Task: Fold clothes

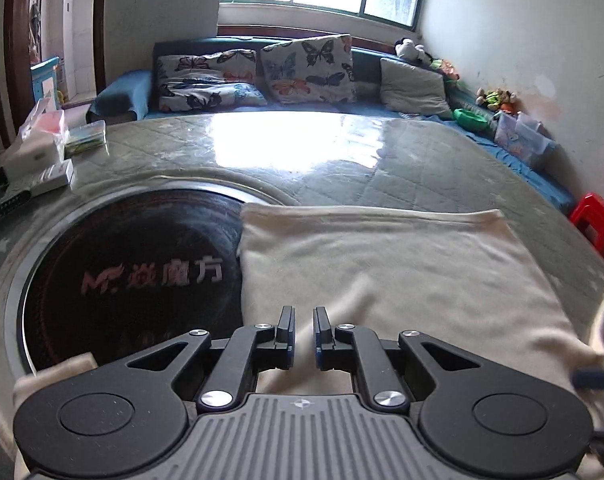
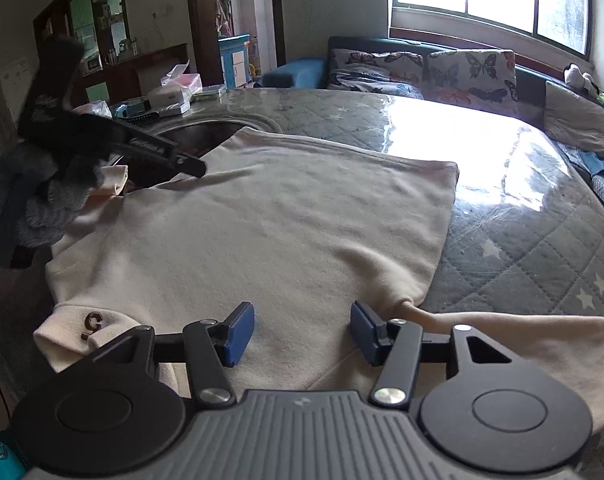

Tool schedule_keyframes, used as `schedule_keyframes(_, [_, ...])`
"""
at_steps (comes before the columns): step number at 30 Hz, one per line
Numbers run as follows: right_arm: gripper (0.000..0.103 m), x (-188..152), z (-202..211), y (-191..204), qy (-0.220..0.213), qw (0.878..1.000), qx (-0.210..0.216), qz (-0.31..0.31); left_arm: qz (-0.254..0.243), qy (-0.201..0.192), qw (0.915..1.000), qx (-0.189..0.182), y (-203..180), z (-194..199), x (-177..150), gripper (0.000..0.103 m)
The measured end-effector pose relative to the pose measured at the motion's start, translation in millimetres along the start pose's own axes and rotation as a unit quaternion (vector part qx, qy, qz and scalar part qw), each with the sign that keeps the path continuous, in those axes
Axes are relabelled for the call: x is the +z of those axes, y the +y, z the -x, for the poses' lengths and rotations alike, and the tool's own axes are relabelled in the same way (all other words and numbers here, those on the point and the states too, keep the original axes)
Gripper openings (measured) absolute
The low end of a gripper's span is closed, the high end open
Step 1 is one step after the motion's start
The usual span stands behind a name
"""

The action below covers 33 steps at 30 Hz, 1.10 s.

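A cream sweatshirt (image 2: 286,216) lies spread flat on the quilted table (image 2: 541,248), its collar with a brown letter at the near left (image 2: 90,326) and a sleeve trailing to the near right (image 2: 521,336). It also shows in the left wrist view (image 1: 401,272). My right gripper (image 2: 302,330) is open over the garment's near edge, holding nothing. My left gripper (image 1: 303,330) hovers low over the garment's near left part with its jaws almost together and nothing visibly between them. It appears blurred in the right wrist view (image 2: 190,166) at the garment's far left edge.
A round black induction plate (image 1: 134,276) is set into the table, partly under the garment. Boxes and packets (image 1: 42,148) sit at the table's far left. A sofa with butterfly cushions (image 1: 305,68) runs behind the table. A red stool (image 1: 593,220) stands at right.
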State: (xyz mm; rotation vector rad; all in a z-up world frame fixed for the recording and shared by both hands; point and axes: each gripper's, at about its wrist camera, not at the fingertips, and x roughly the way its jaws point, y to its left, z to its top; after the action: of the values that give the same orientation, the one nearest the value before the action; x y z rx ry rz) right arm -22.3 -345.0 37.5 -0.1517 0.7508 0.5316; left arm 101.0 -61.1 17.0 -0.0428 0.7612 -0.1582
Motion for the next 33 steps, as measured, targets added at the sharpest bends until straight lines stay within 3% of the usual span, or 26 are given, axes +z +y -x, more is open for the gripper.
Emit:
schedule_keyframes(5, [0.057, -2.3, 0.9, -2.8, -0.001, 1.000, 0.004, -0.003, -0.008, -0.009, 0.9990, 0.043, 10.4, -15.3, 5.8, 0.012])
schedule_keyframes(19, [0.062, -5.2, 2.2, -4.3, -0.002, 1.000, 0.009, -0.001, -0.010, -0.005, 0.9983, 0.057, 1.5, -41.2, 31.6, 0.014])
schedule_keyframes(21, [0.062, -5.6, 2.5, -4.1, -0.003, 1.000, 0.009, -0.001, -0.012, -0.011, 0.9983, 0.056, 2.6, -32.5, 30.0, 0.018])
schedule_keyframes(23, [0.062, -5.9, 2.7, -3.9, -0.003, 1.000, 0.009, -0.001, -0.012, -0.024, 0.9983, 0.053, 4.5, -16.2, 24.8, 0.027])
schedule_keyframes(28, [0.067, -6.8, 2.3, -2.7, -0.005, 1.000, 0.006, -0.002, -0.014, -0.055, 0.9979, 0.030, 13.7, 43.7, -9.7, 0.030])
schedule_keyframes(33, [0.072, -7.8, 1.3, 1.4, -0.008, 1.000, 0.001, 0.000, -0.042, -0.075, 0.9928, 0.083, 17.8, 89.1, -56.1, 0.042])
